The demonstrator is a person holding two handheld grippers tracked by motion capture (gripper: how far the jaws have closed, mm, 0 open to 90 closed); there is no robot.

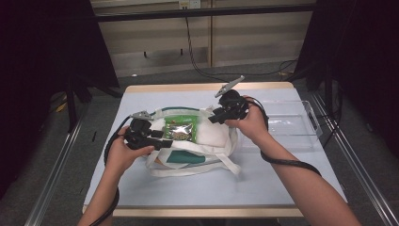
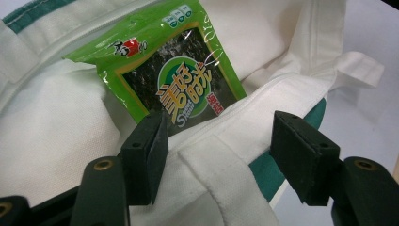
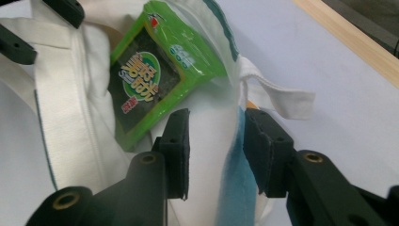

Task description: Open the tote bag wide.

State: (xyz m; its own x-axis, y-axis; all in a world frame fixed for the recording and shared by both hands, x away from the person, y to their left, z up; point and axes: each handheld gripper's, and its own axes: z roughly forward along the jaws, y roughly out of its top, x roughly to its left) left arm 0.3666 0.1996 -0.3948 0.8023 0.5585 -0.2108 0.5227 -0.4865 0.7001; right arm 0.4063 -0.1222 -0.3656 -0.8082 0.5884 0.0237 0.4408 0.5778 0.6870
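Packet: green seaweed snack packet (image 1: 179, 128) sits half inside the mouth of the white tote bag (image 1: 214, 136) at mid-frame on the counter (image 1: 263, 183) in the high view.
Left tongs (image 2: 214, 160): spread, straddling the bag's near hem and handle strap; pads not pressing.
Right tongs (image 3: 214, 150): spread around the bag's rim edge; cloth lies between the jaws, no firm pinch visible.
Direction: packet lies just ahead of both tongs, between them; left tongs look nearer.
Axis: packet's long side runs into the bag, printed face up, top seal pointing outward from the opening.
Beyond: clear tray (image 1: 301, 123) at right.
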